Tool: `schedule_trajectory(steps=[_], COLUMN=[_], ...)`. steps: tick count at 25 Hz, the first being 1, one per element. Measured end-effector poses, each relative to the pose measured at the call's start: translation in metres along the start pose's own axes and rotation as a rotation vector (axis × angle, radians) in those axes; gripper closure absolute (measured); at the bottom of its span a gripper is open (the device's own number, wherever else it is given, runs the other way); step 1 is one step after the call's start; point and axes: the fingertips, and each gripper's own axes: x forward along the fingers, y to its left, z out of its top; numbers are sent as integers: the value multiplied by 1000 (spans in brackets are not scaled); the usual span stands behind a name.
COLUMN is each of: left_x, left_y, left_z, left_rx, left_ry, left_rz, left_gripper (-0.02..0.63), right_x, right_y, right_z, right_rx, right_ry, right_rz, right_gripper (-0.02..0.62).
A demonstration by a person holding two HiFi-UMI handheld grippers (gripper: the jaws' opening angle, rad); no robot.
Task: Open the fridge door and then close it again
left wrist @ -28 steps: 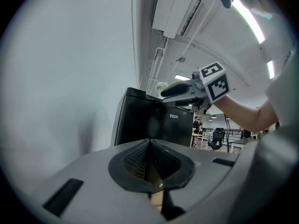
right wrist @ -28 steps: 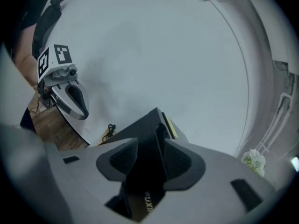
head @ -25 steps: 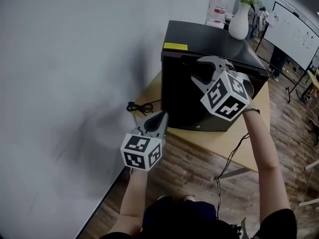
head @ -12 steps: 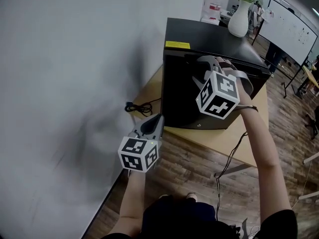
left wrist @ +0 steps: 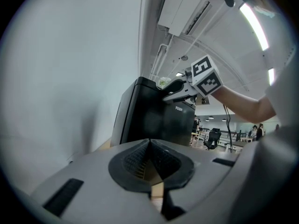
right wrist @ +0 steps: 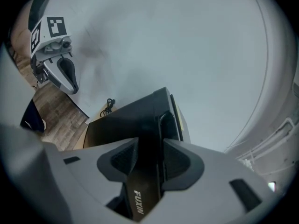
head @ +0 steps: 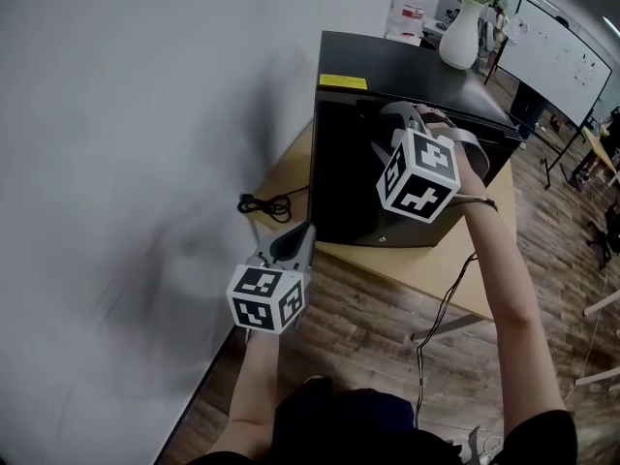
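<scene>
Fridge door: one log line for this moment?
fridge door: closed | right gripper: jaws closing astride door top edge | left gripper: shut, empty

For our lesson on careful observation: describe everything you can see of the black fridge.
The fridge is a small, glossy black box standing upright on a light wooden table beside a white wall. A yellow sticker sits at its top front corner; white FUXIN lettering marks the door. The door looks shut. The right claw straddles the door's top edge, its jaws having just been closing around it.
</scene>
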Motion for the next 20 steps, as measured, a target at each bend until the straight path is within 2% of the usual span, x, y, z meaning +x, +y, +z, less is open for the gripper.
schedule_trajectory(steps=[12, 20], left_x=[-10, -18], left_y=[-24, -37], left_z=[-4, -6], left_rx=[2, -5], left_ry=[0, -12], left_rz=[29, 69], left_gripper=[600, 600], right_x=[-5, -9], right_y=[1, 2], right_z=[-2, -2], right_rx=[-45, -87], right_ry=[-29, -24], right_rz=[-7, -46], right_gripper=[465, 471])
